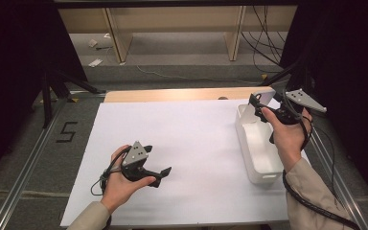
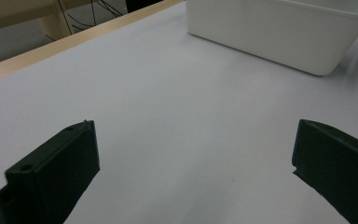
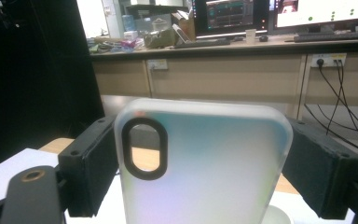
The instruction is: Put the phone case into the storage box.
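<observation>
White sheeting (image 1: 182, 158) is spread over a pale wooden table (image 1: 172, 94), with grey floor and wooden furniture legs seen beyond it in the high view; a desk with lit monitors (image 3: 279, 14) is seen far off in the right gripper view. At the right side of the sheet a long white bin (image 1: 258, 148) is set lengthwise, its wall also seen in the left gripper view (image 2: 279, 32). The right gripper (image 1: 258, 103) is held up above the far end of the bin; its two black jaws are clamped on the side edges of a translucent phone case (image 3: 200, 163), which is held upright with its black-ringed camera cut-out at the upper left; in the high view the case (image 1: 263, 97) is seen as a pale slab just above the bin's far rim. The left gripper (image 1: 155, 173) is held low over the near left part of the sheet, well apart from the bin; its jaws are spread wide, nothing is grasped, and bare sheet is seen between them.
</observation>
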{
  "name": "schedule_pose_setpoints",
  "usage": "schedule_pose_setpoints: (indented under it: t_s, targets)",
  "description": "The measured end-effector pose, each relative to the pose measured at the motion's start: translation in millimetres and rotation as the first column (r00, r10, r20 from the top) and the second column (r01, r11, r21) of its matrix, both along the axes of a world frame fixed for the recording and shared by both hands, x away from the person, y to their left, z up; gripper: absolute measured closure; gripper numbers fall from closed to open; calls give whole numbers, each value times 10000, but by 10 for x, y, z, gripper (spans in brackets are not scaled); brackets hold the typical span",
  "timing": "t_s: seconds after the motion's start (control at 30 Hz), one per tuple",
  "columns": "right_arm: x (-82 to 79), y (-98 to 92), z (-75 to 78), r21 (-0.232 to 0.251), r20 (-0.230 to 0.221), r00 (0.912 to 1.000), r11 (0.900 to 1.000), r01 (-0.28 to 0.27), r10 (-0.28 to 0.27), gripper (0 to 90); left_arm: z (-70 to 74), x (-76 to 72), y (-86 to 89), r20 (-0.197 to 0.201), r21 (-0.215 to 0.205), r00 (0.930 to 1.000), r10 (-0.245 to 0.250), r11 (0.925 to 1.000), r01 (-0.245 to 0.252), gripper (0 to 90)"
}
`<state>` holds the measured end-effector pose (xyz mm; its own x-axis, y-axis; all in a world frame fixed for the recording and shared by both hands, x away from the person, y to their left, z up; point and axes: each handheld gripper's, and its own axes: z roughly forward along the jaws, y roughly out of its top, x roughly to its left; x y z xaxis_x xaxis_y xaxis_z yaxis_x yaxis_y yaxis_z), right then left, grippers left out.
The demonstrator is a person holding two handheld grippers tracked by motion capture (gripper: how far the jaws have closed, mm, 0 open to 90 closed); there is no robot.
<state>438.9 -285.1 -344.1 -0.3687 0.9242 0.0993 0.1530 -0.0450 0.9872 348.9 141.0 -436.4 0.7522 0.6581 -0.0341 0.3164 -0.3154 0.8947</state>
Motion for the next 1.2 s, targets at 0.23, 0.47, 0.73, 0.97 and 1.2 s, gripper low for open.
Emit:
schedule_pose_setpoints:
  t_s: [0.23, 0.47, 0.73, 0.97, 1.2]
  targets:
    - [3, -13, 3, 17, -15, 10000, 10000, 26, -26, 179, 3, 0, 2, 18, 4, 10000, 0, 10000, 0, 0]
    - [7, -51, 6, 31, -3, 9999, 9999, 166, -166, 179, 2, -1, -1, 11, 4, 10000, -3, 10000, 3, 0]
    - [16, -81, 2, 26, -28, 9997, 9997, 242, -242, 179, 4, 0, 2, 22, -15, 10000, 10, 10000, -10, 0]
    - [21, -92, -8, 19, -43, 9996, 9996, 295, -295, 179, 3, 0, 1, 25, -19, 10000, 1, 10000, -1, 0]
    - [32, -103, -23, 0, -86, 9994, 9994, 347, -347, 179, 3, 2, 4, 27, -29, 10000, 13, 10000, -13, 0]
